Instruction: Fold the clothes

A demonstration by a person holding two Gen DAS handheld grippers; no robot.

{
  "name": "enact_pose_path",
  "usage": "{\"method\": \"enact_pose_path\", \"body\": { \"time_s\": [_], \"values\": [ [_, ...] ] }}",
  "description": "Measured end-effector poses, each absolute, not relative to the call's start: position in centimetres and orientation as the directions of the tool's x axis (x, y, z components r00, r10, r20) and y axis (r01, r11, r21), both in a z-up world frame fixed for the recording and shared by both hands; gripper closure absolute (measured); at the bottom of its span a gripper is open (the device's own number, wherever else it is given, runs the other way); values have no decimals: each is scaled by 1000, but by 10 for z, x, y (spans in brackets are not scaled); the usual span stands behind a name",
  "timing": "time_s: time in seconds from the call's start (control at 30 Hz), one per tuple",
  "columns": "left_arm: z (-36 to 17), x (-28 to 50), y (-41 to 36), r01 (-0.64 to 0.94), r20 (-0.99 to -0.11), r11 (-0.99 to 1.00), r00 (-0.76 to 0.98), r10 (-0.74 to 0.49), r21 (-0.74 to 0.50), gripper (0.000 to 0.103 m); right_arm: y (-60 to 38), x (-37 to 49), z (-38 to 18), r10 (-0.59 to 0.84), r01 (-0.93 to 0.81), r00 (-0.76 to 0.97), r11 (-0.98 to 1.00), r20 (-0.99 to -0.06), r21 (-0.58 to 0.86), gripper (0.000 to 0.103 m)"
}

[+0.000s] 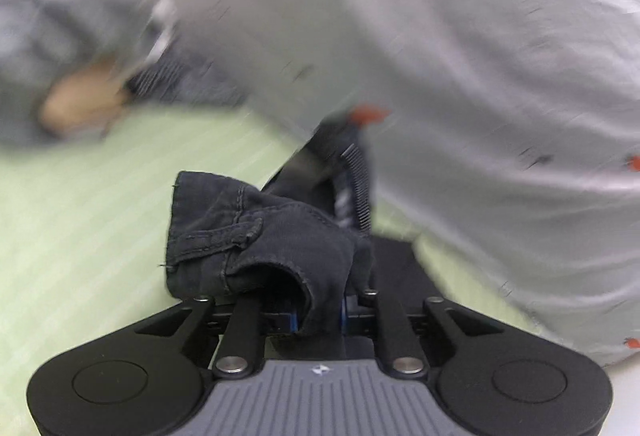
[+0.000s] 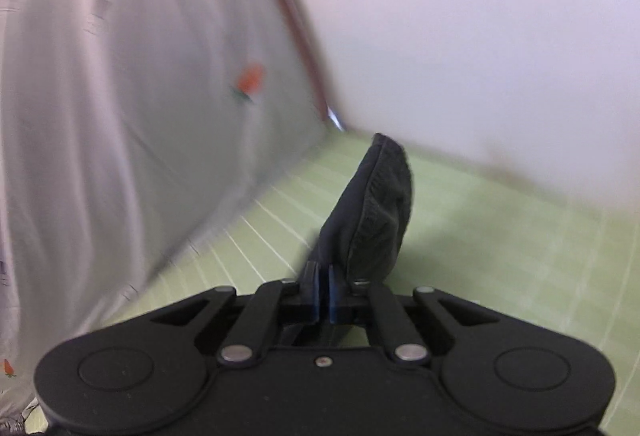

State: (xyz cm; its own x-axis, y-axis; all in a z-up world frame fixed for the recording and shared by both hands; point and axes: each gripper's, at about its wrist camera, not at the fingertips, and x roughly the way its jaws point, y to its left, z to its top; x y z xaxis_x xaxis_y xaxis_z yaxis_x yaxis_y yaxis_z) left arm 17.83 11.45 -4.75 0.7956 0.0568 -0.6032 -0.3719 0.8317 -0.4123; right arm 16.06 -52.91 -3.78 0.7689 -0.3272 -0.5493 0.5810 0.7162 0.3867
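Note:
A dark navy garment (image 1: 256, 236), with seams and a belt loop showing, is bunched in my left gripper (image 1: 318, 316), whose jaws are shut on it. More of the garment hangs away toward a striped edge (image 1: 356, 188). My right gripper (image 2: 324, 296) is shut on another dark navy part of the garment (image 2: 376, 204), which stands up above its fingers. Both views are blurred by motion.
A pale green striped sheet (image 1: 100, 216) covers the surface and also shows in the right wrist view (image 2: 500, 236). A grey fabric with small red motifs (image 1: 480, 56) hangs close by, also in the right wrist view (image 2: 120, 96). A person's hand (image 1: 80, 108) and grey sleeve are at the left. A pale wall (image 2: 480, 36) stands behind.

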Motion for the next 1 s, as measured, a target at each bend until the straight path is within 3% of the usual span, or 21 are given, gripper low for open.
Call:
{"method": "enact_pose_path", "body": {
  "time_s": [0.2,0.37,0.47,0.67,0.77,0.83,1.0],
  "values": [
    [-1,158,132,-365,-524,847,843,123,-388,86,-507,136,27,-408,545,811,789,-420,285,102],
    [-56,125,145,-486,-665,821,724,186,-300,86,-491,123,-9,-531,613,678,790,-509,-7,103],
    [-79,99,158,-543,-716,776,676,176,-322,87,-492,113,-36,-515,615,639,788,-571,-23,103],
    [-90,80,171,-563,-727,755,665,174,-335,86,-491,110,-68,-400,556,646,830,-651,42,101],
    [-95,79,169,-570,-729,740,665,160,-358,85,-484,120,-78,-353,533,651,843,-672,74,94],
    [-99,77,168,-582,-735,719,662,147,-381,85,-482,125,-86,-345,523,647,850,-680,66,77],
    [-108,73,167,-611,-752,689,643,145,-389,84,-486,142,-102,-314,482,646,874,-696,53,55]
  ]
}}
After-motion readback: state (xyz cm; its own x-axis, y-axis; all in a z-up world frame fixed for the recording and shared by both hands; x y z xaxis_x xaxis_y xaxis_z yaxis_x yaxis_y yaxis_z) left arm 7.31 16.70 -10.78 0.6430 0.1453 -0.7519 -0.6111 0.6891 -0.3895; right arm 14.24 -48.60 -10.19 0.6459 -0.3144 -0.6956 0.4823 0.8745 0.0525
